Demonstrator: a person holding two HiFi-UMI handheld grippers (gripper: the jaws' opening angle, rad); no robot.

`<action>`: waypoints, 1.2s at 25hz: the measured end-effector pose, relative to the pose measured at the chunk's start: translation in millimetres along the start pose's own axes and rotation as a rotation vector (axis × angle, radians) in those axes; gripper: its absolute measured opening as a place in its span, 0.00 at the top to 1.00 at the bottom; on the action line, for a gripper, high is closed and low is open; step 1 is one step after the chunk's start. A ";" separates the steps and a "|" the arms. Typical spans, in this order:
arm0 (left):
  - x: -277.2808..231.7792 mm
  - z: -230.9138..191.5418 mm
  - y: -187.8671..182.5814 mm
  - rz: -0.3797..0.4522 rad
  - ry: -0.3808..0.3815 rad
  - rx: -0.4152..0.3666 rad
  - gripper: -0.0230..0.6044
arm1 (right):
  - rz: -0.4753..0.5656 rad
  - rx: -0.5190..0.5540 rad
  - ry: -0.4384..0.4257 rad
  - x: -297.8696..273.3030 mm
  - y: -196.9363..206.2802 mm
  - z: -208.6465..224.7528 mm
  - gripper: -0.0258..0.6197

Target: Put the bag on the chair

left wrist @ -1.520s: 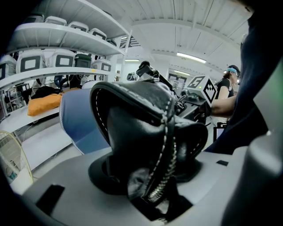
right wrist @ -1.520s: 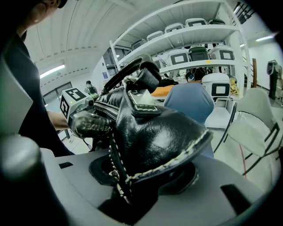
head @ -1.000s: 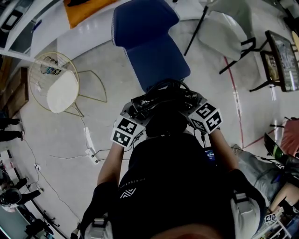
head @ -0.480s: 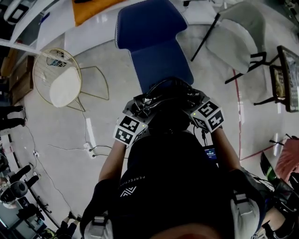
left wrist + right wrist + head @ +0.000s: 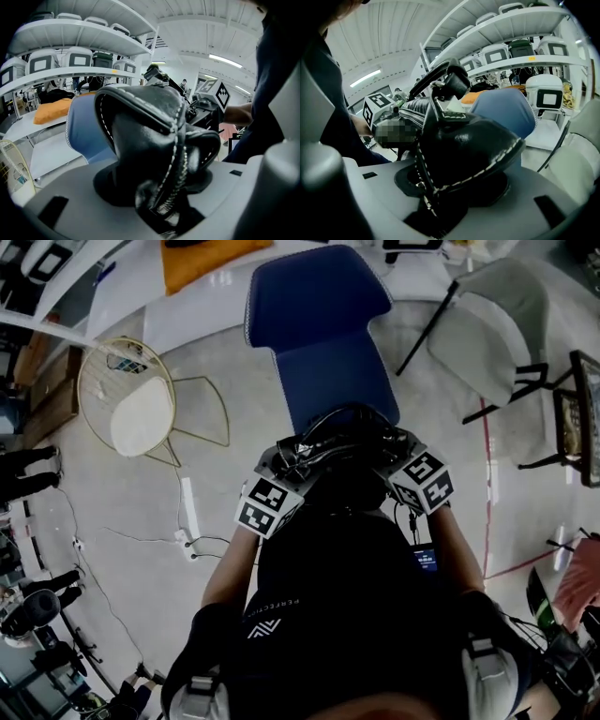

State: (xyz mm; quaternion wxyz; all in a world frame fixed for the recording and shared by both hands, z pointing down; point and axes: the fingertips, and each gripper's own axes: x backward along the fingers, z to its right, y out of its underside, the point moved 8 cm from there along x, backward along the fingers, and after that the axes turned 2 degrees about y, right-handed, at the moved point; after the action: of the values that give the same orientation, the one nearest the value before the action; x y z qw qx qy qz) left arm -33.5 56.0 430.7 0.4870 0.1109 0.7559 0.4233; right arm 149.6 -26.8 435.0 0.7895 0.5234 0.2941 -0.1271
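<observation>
A black leather bag (image 5: pixel 339 448) with white stitching hangs between my two grippers, just in front of my chest. My left gripper (image 5: pixel 281 472) is shut on the bag's left end (image 5: pixel 150 140); my right gripper (image 5: pixel 398 465) is shut on its right end (image 5: pixel 464 150). The bag's looped handles (image 5: pixel 342 418) stand up over it. A blue padded chair (image 5: pixel 323 343) stands straight ahead, its seat just past the bag. In both gripper views the bag fills the jaws and the blue chair back (image 5: pixel 82 129) (image 5: pixel 506 115) shows behind it.
A round wire chair with a white cushion (image 5: pixel 141 413) stands on the floor at the left. A grey chair (image 5: pixel 492 324) is at the right. An orange cushion (image 5: pixel 211 254) lies on a white shelf behind the blue chair. A cable (image 5: pixel 187 540) runs along the floor.
Both grippers and the bag have come closer to the blue chair; the bag's front now overlaps the seat's near edge. The grip on both ends is unchanged.
</observation>
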 end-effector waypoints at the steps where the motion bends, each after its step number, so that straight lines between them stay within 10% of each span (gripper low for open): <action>1: -1.2 -2.0 -0.3 -0.003 0.010 -0.006 0.57 | 0.000 -0.011 0.005 -0.6 1.1 0.0 0.62; 30: -56.6 -197.9 -39.1 -0.082 0.243 -0.106 0.57 | -0.019 -0.227 0.179 -123.8 -76.5 76.5 0.62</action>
State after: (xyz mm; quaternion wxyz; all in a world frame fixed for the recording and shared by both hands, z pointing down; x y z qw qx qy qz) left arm -159.8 -106.2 471.0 0.4137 0.0019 0.7899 0.4527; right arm 37.6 -141.2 472.7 0.8131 0.4370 0.3808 -0.0533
